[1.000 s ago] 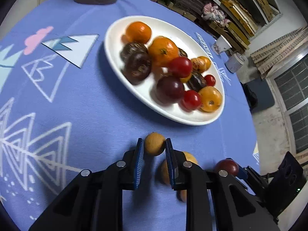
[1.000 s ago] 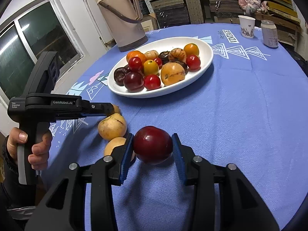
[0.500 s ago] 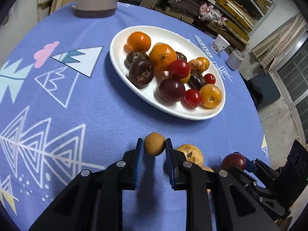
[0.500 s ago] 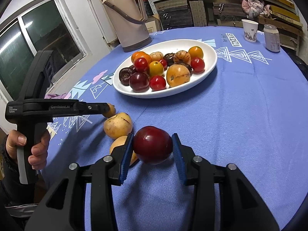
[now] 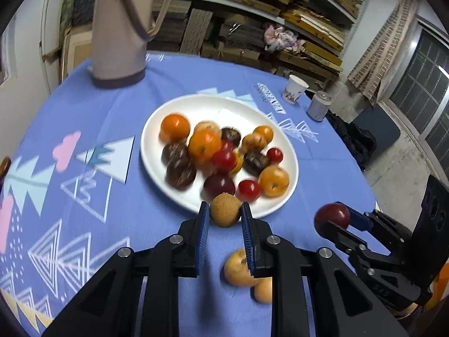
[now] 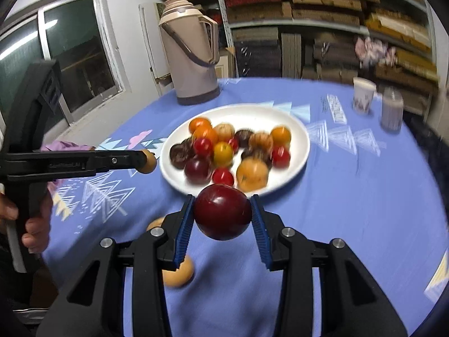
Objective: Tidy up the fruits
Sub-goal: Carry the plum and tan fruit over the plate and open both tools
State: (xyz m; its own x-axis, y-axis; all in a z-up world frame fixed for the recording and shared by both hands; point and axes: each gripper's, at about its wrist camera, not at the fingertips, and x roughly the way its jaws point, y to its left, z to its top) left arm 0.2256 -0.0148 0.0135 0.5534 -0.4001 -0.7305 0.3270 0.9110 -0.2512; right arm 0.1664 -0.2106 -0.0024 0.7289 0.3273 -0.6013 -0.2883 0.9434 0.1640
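Two fruits held up off the blue tablecloth (image 5: 146, 90), one in each set of tongs. In the left gripper (image 5: 225, 226), squeezed nearly all the way shut, a small round brown fruit (image 5: 225, 210), rough and dull like a little ball, pinched between the blue pads right at the tips. Seen in front of the near rim of the white plate (image 5: 196, 104). In the right gripper (image 6: 222, 226), only a little way open, a big dark red plum (image 6: 221, 212), smooth and shiny, round, gripped on both sides by the blue pads. Also seen in front of the near edge of the plate. On the plate, a pile of fruit: orange ones, small bright red ones, dark purple and brown ones, a bit blurry. Down on the cloth below the tongs, two pale yellow fruits (image 5: 238, 269) with brown spots, close together. At the far side of the table, a tall tan jug (image 5: 123, 25) with a handle. Off to the right, a paper cup (image 5: 296, 92) and a can (image 5: 319, 109) side by side. A hand (image 6: 33, 224) around the handle of the left tongs.
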